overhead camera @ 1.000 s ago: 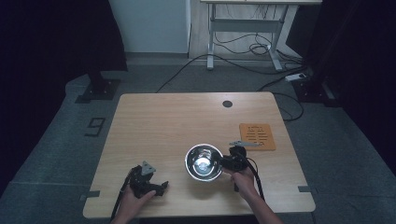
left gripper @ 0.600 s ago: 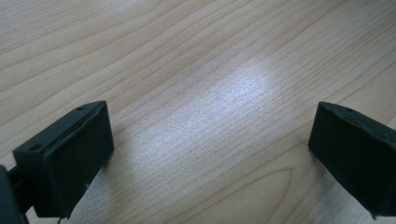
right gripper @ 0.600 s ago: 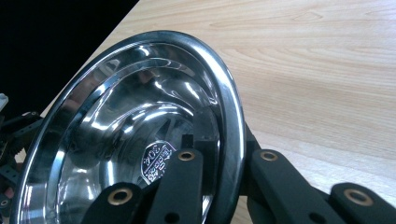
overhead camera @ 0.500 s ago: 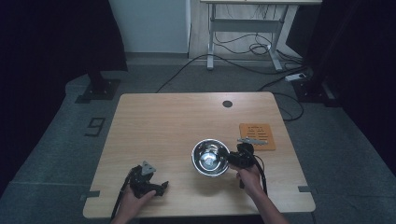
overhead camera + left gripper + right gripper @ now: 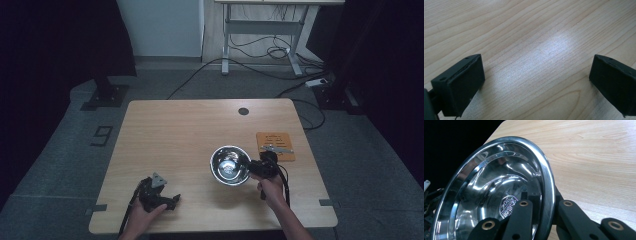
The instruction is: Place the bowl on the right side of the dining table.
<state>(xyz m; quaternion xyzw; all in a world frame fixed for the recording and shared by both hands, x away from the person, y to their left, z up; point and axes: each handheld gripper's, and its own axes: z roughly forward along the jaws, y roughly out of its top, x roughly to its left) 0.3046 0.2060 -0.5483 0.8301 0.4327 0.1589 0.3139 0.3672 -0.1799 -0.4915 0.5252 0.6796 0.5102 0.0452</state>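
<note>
A shiny steel bowl (image 5: pixel 229 165) hangs above the wooden table (image 5: pixel 190 135), right of centre, with my right gripper (image 5: pixel 256 168) shut on its right rim. In the right gripper view the bowl (image 5: pixel 499 195) is tilted on edge, and the rim passes between the two black jaws of the right gripper (image 5: pixel 549 212). A round sticker (image 5: pixel 508 206) sits inside the bowl. My left gripper (image 5: pixel 172 200) rests near the table's front left, held by a hand. Seen along the left gripper (image 5: pixel 536 75), its jaws stand wide apart over bare wood with nothing between them.
An orange card (image 5: pixel 275 146) with a small metal piece (image 5: pixel 276 149) on it lies at the table's right edge, just behind my right gripper. A dark round hole (image 5: pixel 243 111) marks the table's far side. Cables and a desk frame (image 5: pixel 260 30) stand on the floor beyond.
My right gripper has carried the bowl to the right and slightly away from the person, lifting and tilting it. The left gripper has stayed in place.
</note>
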